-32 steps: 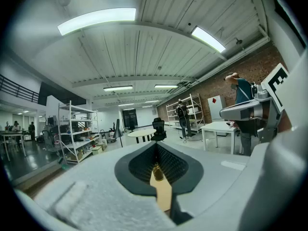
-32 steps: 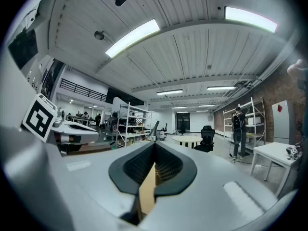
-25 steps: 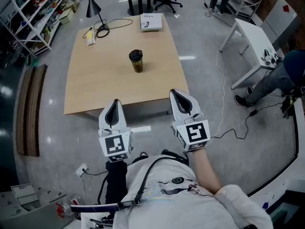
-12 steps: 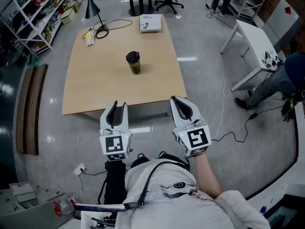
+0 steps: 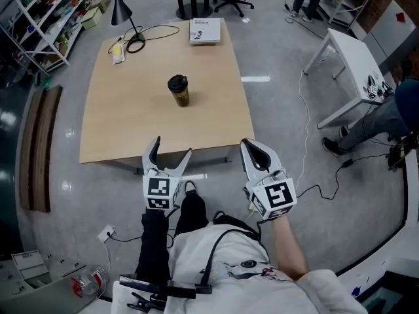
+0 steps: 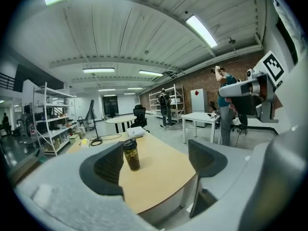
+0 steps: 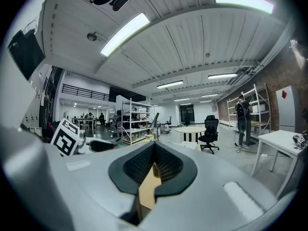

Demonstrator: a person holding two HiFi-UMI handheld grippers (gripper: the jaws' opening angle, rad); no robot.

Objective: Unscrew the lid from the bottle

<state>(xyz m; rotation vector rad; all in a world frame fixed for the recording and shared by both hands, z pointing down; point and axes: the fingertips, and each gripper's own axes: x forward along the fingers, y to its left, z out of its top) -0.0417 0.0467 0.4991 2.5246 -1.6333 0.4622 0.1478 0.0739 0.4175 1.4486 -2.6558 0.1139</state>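
Note:
A dark, yellow-patterned bottle point(image 5: 178, 91) with a black lid stands upright near the middle of the wooden table point(image 5: 131, 123). In the left gripper view the bottle point(image 6: 131, 154) shows between the spread jaws, far off. My left gripper point(image 5: 169, 153) hovers at the table's near edge, its jaws opening with nothing between them. My right gripper point(image 5: 255, 152) hangs beside it, off the table's near right corner, shut and empty; its pads point(image 7: 155, 163) meet.
A book point(image 5: 205, 30) lies at the table's far edge, and a lamp base with a cable point(image 5: 135, 42) and a small yellow item point(image 5: 118, 50) sit at its far left. Shelving point(image 5: 39, 18) lines the left side. A white table point(image 5: 350, 57) and a person point(image 5: 386, 120) are to the right.
The left gripper's jaws have spread from shut to wide apart. Both grippers sit lower in the head view, and the table and bottle have shifted slightly.

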